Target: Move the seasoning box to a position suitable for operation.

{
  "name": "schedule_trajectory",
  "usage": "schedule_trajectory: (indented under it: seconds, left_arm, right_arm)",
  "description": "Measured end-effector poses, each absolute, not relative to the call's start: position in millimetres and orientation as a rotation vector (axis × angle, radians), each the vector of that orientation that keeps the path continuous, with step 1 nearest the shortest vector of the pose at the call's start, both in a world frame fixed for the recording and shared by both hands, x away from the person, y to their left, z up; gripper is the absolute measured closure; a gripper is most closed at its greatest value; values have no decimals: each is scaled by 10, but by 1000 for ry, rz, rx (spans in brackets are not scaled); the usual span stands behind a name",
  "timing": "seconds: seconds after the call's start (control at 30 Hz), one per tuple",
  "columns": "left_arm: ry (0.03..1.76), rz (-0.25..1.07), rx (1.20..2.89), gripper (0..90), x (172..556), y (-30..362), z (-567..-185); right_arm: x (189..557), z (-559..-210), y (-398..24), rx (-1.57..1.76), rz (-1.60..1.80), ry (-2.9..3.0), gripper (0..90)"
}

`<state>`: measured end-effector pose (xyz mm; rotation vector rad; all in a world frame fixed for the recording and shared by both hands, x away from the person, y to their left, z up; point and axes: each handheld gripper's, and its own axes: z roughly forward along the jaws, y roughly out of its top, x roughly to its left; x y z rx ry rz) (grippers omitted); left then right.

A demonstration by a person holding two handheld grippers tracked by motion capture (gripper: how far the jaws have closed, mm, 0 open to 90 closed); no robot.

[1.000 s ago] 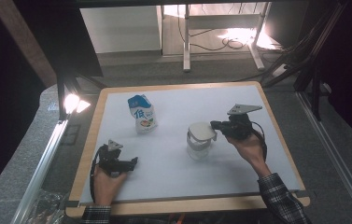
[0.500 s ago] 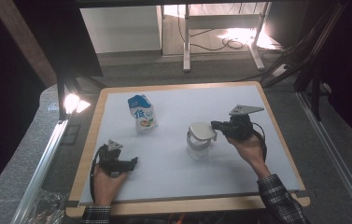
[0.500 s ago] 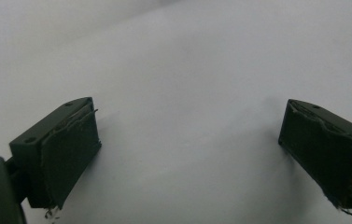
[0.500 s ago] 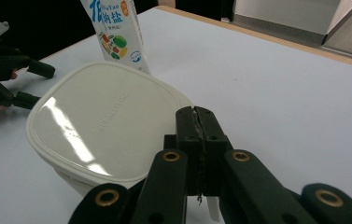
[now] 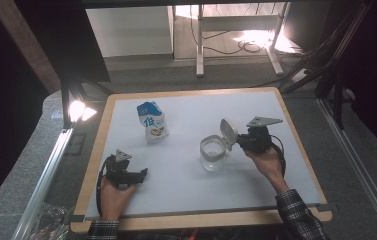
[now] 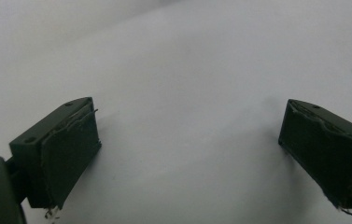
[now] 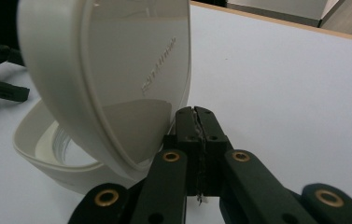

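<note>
A person's right gripper [image 5: 240, 141], jaws pressed together with nothing visibly between them, sits just beside the raised white lid [image 5: 228, 133] of a clear jar [image 5: 212, 153]. The left gripper [image 5: 138, 175] rests wide open and empty on the white table [image 5: 186, 180], well apart.

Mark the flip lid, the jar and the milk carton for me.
flip lid [image 5: 229, 132]: high view, middle of its raised inner face.
jar [image 5: 212, 159]: high view, clear wall below the white rim.
milk carton [image 5: 153, 125]: high view, printed front panel.
</note>
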<state>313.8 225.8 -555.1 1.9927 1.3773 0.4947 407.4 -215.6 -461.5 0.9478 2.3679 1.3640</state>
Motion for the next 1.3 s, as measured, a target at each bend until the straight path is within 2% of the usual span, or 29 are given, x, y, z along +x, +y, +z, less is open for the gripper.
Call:
schedule_trajectory:
  seconds: [1.03,1.17,1.3]
  left_arm:
    - [1381,486,1993,49,3145,2260,-5544]
    - [1378,486,1991,61,3143,2270,-5537]
    - [1339,440,1965,131,3139,2304,-5509]
  right_arm:
    - [3787,-4796,-2438,967,1274,2303,649]
    - [3749,-4853,-2443,958,1262,2311,620]
    - [3721,-4893,-2456,961,1253,2315,592]
